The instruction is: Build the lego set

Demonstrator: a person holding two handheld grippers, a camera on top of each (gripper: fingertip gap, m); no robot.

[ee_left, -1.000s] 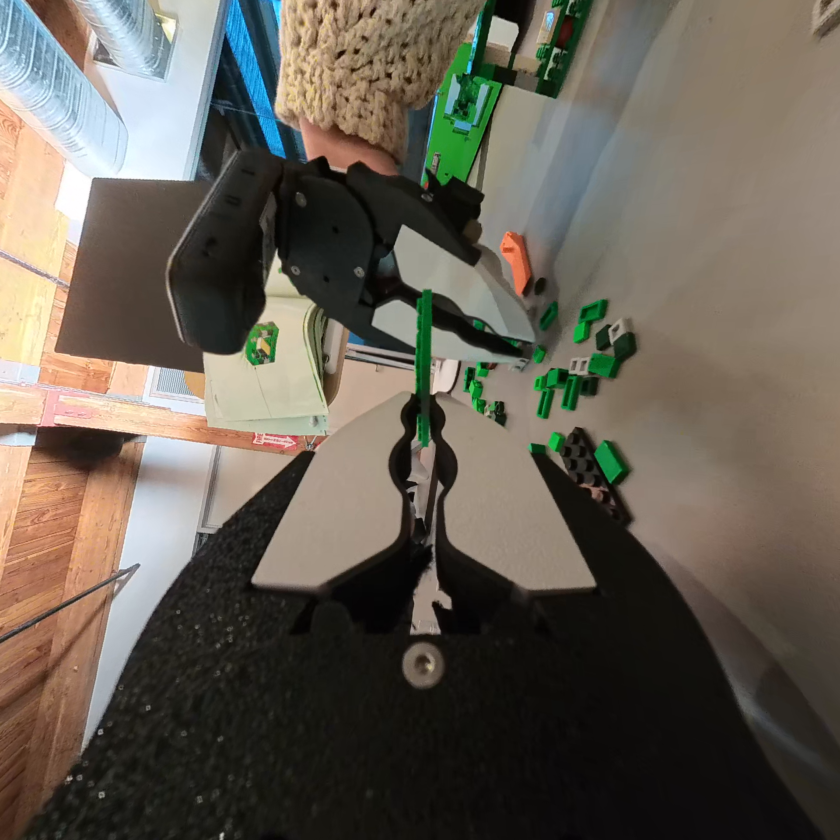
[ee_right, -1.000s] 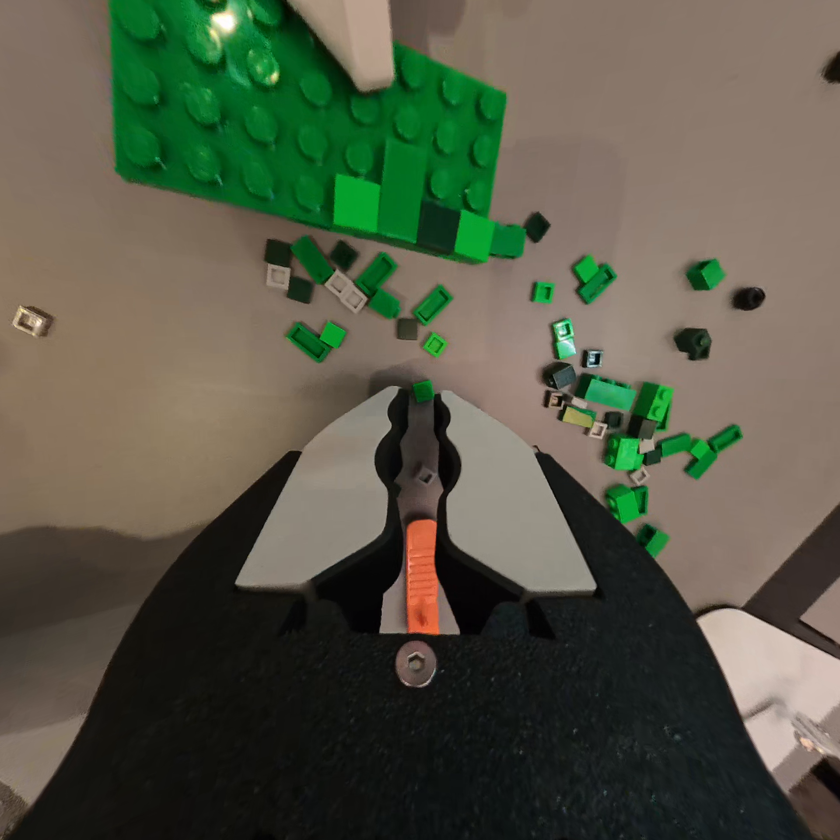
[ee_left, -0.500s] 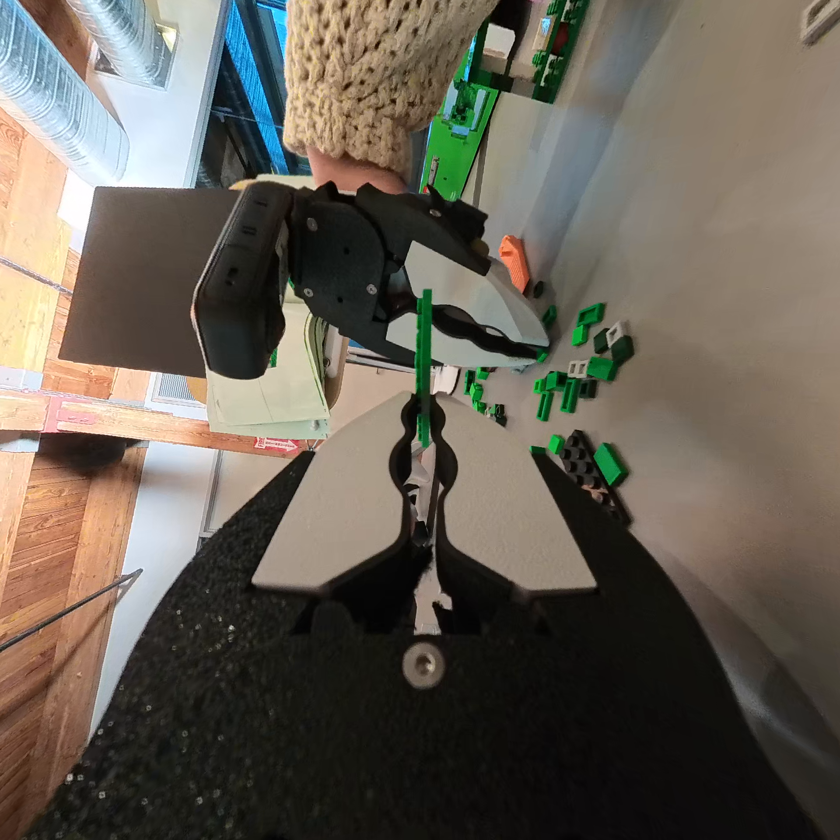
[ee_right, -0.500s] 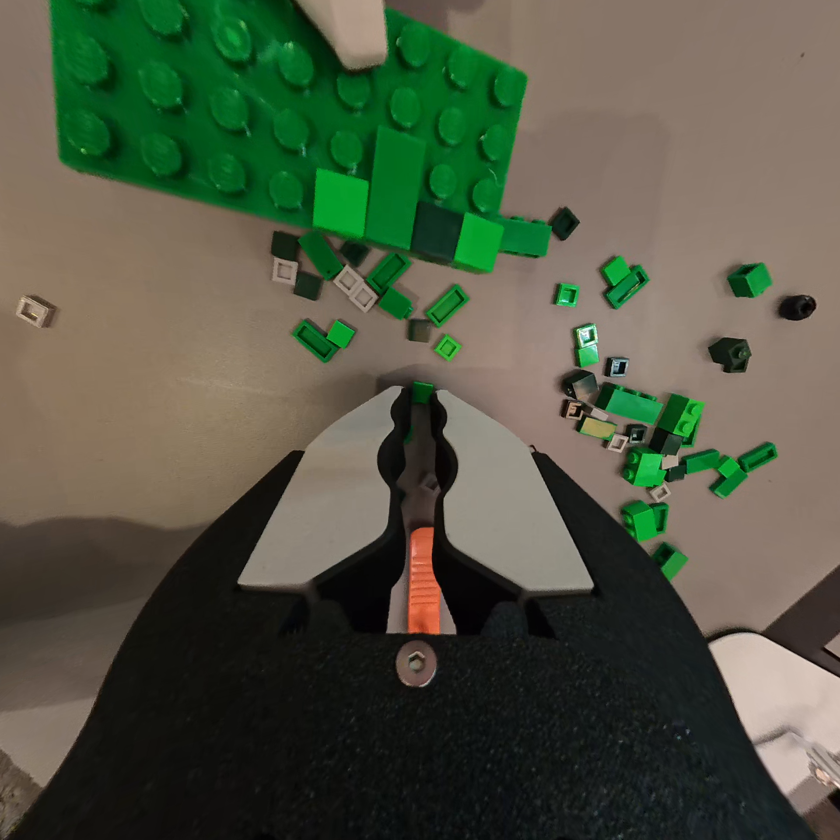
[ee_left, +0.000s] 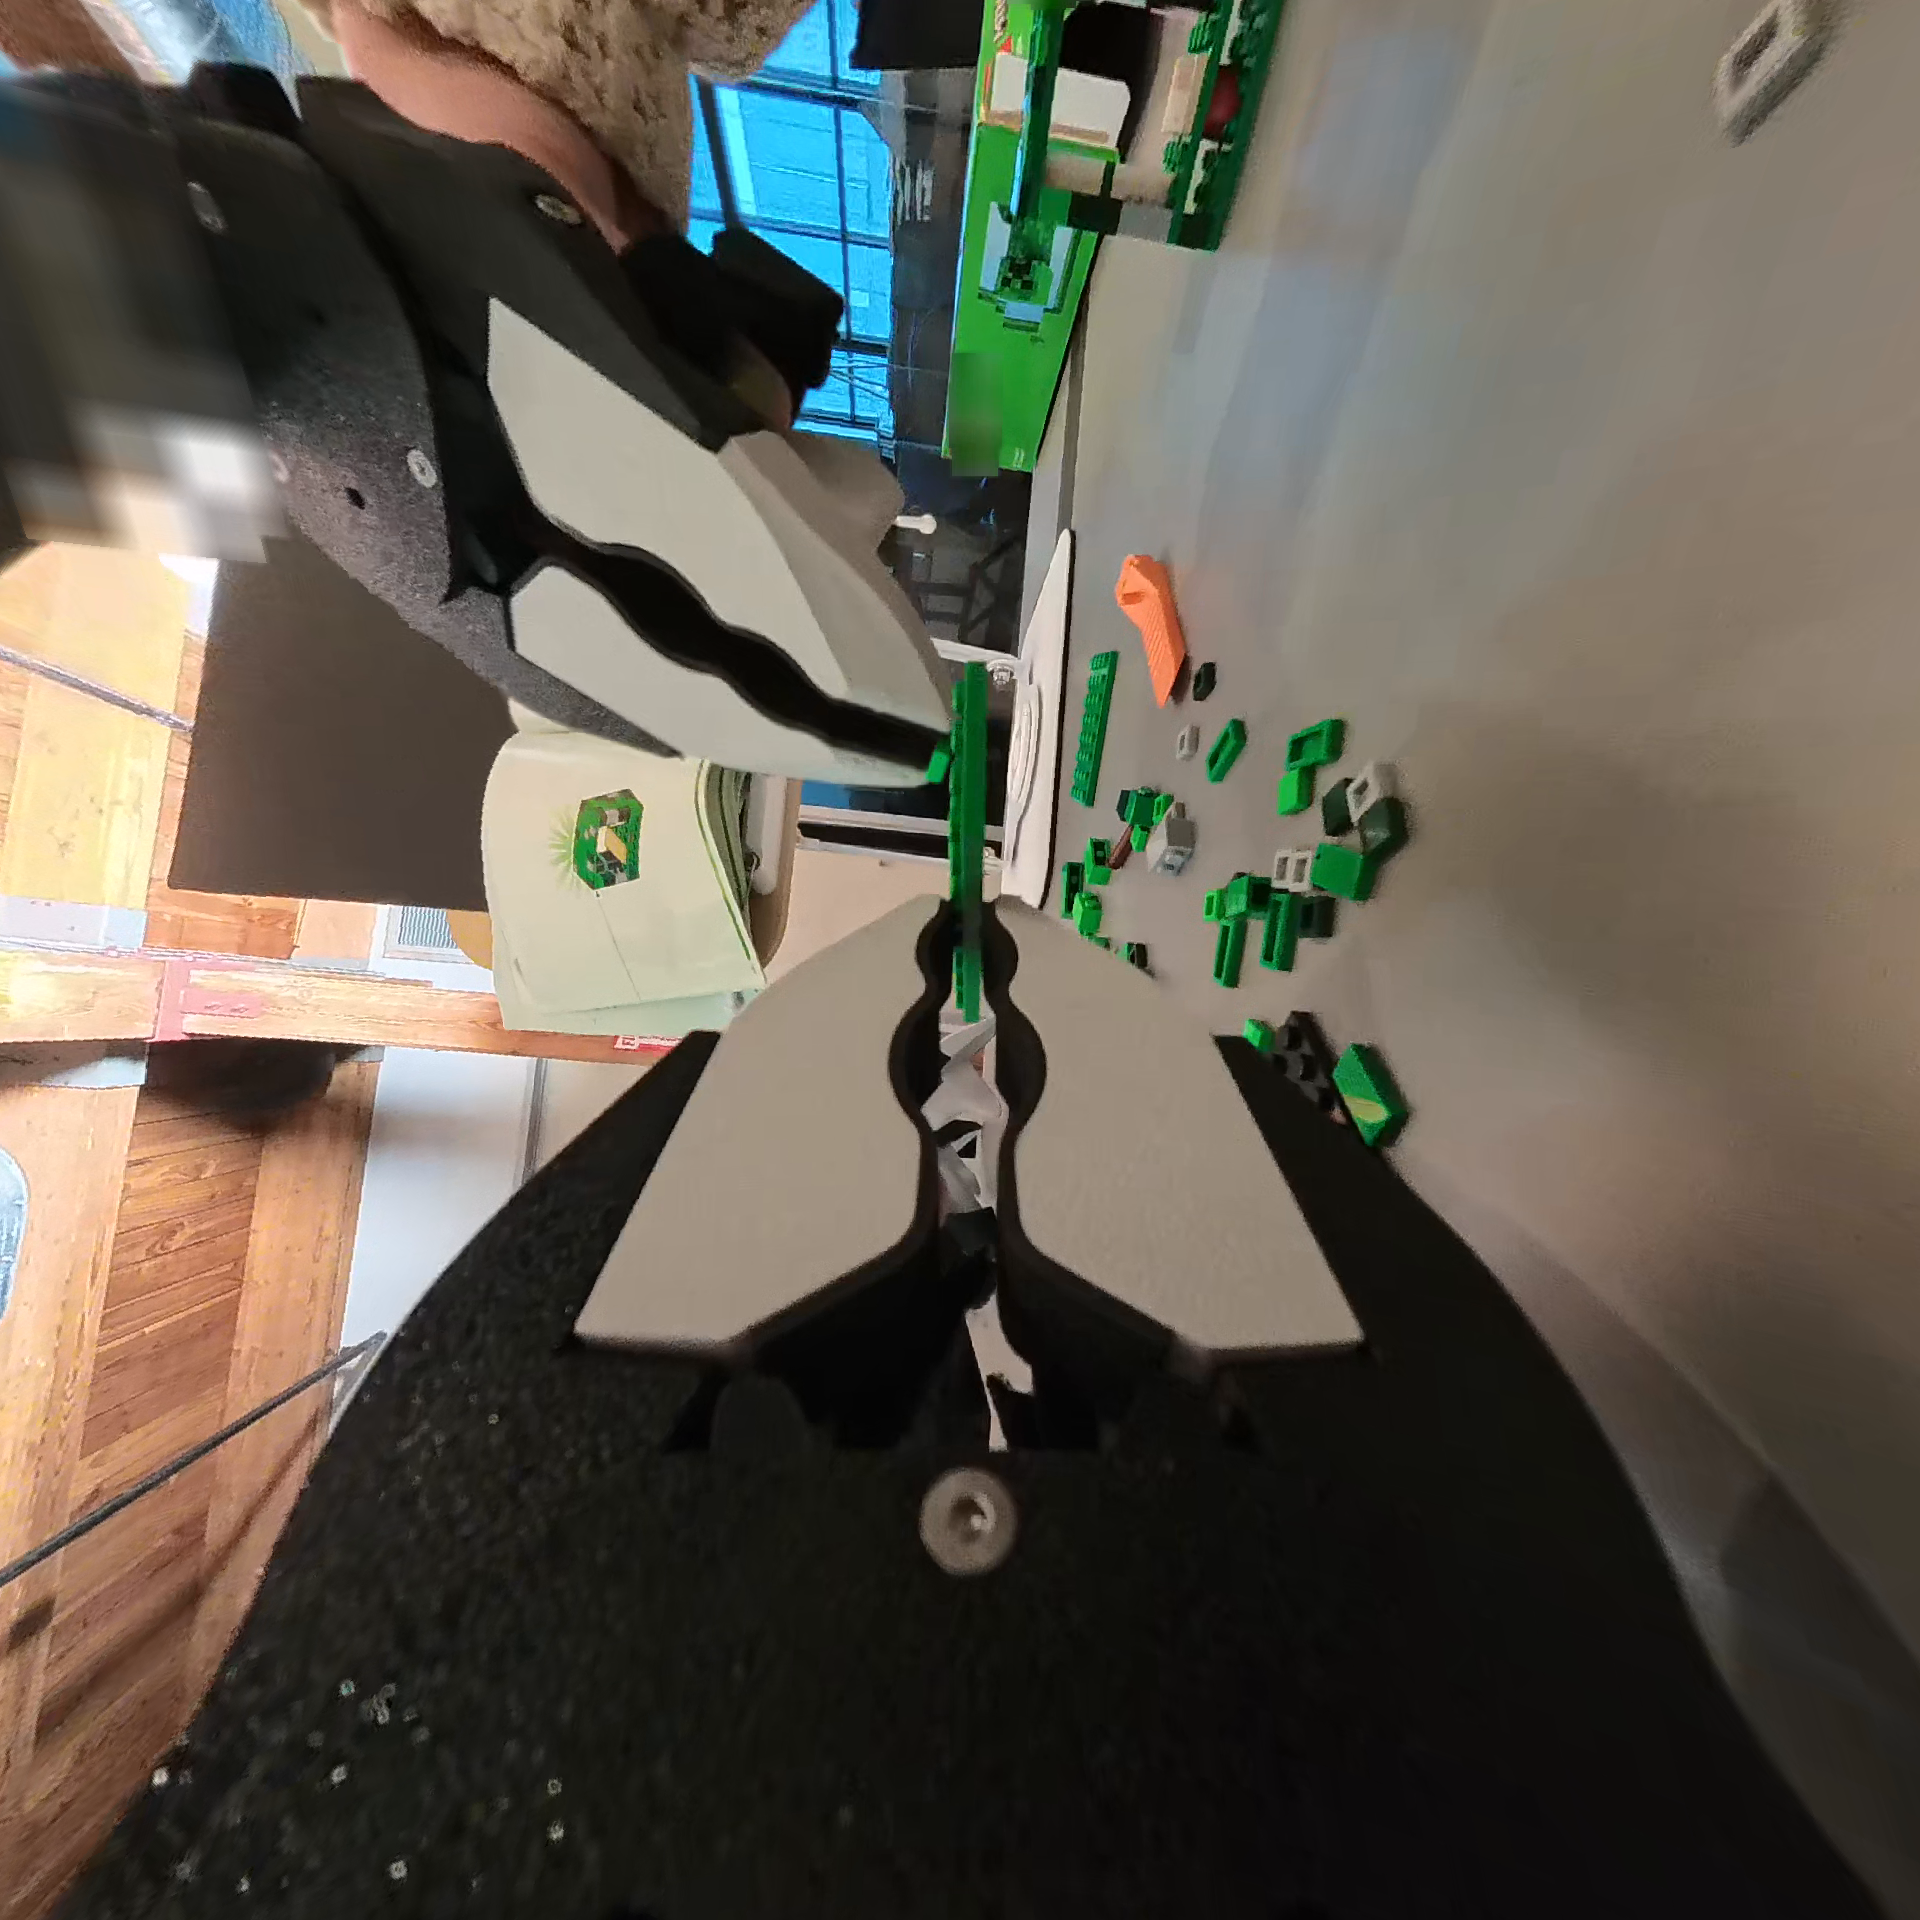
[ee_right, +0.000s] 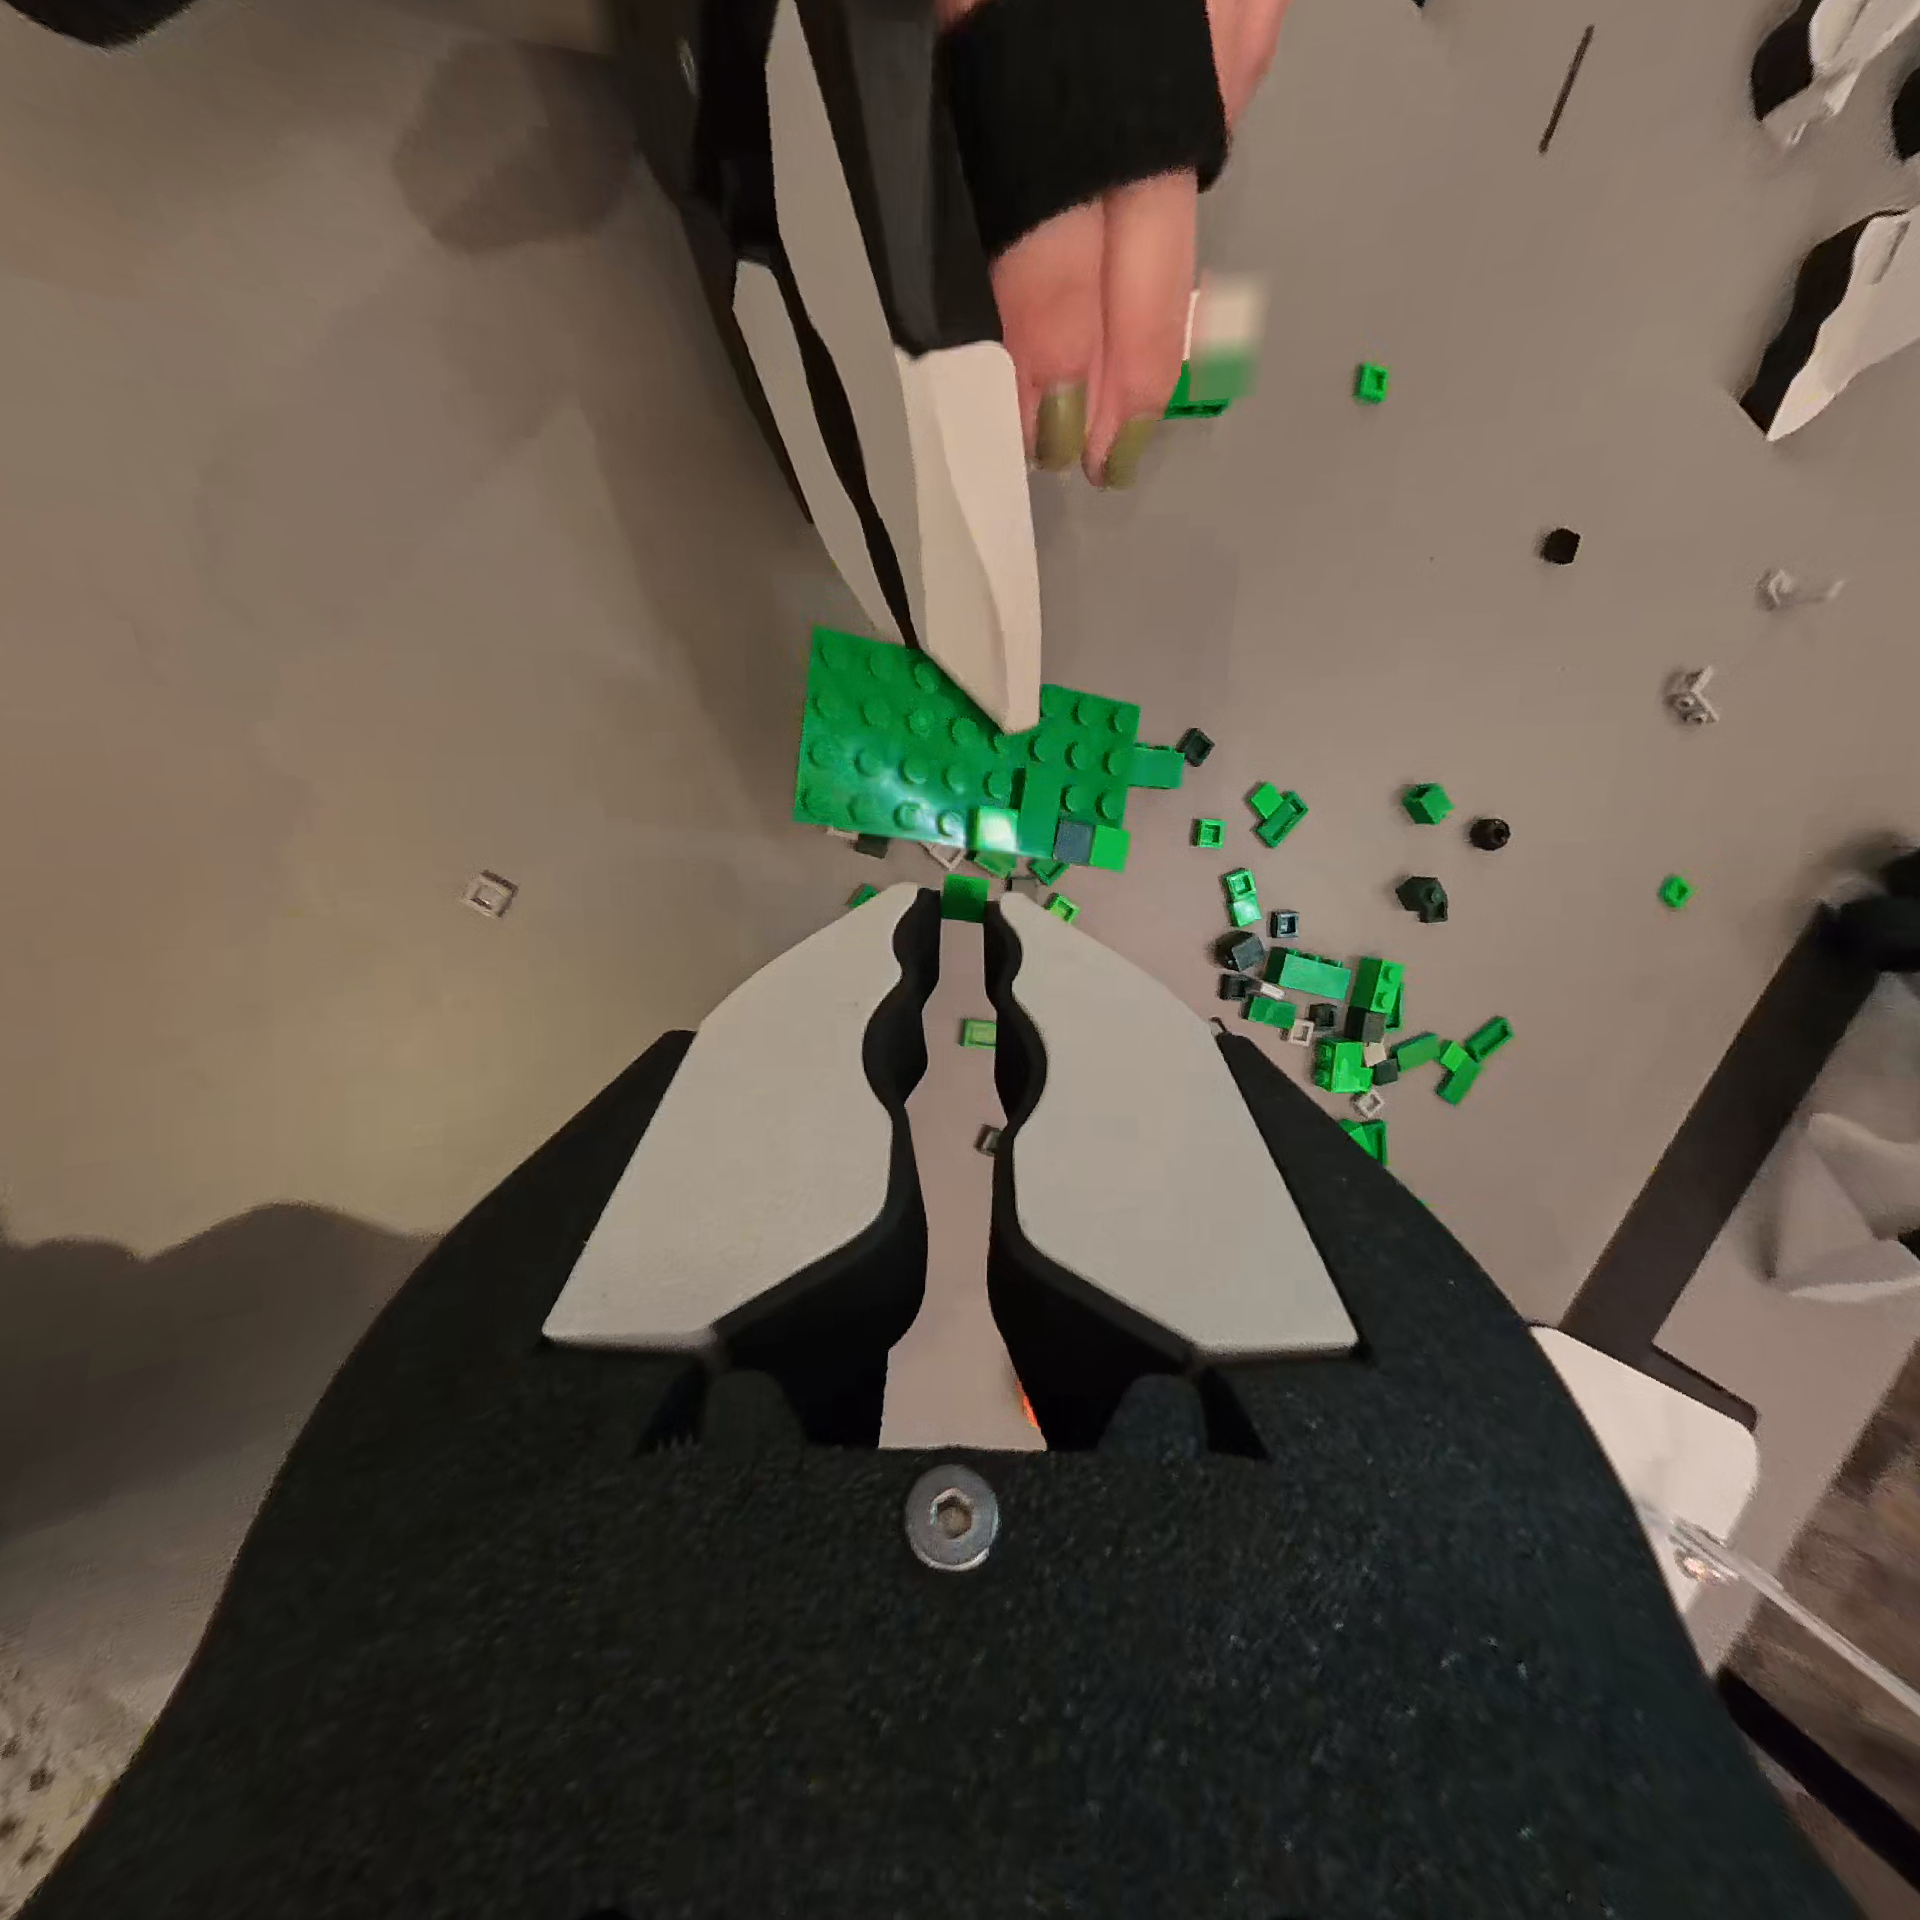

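Progress looks early, to my eye. The left tool (ee_left: 971, 935) is clamped on a green plate (ee_right: 914, 748), held edge-on and lifted off the counter (ee_left: 1558, 520), and only a short row of flat tiles (ee_right: 1049, 821) sits along the plate's edge nearest the right tool; most of its studs are bare. The right tool (ee_right: 964, 902) is pinched together on a small green tile (ee_right: 964, 896) at its very tips, just short of that tiled edge. I judge this tile is about to be pressed on beside the others. Plenty is left: loose green, dark and grey pieces (ee_right: 1340, 1018) lie scattered on the counter ahead and to the right of the right tool.

From the left wrist view the plate shows only as a thin green strip (ee_left: 971, 810) running forward from the tool's tips, so the tiles on its face cannot be counted there. That view does show the right tool (ee_left: 930, 758) coming in from the upper left with the tile at its tip touching or almost touching the plate's side; I cannot tell which. It also shows an orange wedge-shaped piece (ee_left: 1153, 623) on the counter, a long green strip (ee_left: 1091, 727) beside it, and a partly built green model (ee_left: 1091, 135) far ahead.

The right wrist view alone gives the plate's studded face, the left tool's pale finger (ee_right: 987, 582) across it, and the person's hand (ee_right: 1101, 343) behind.
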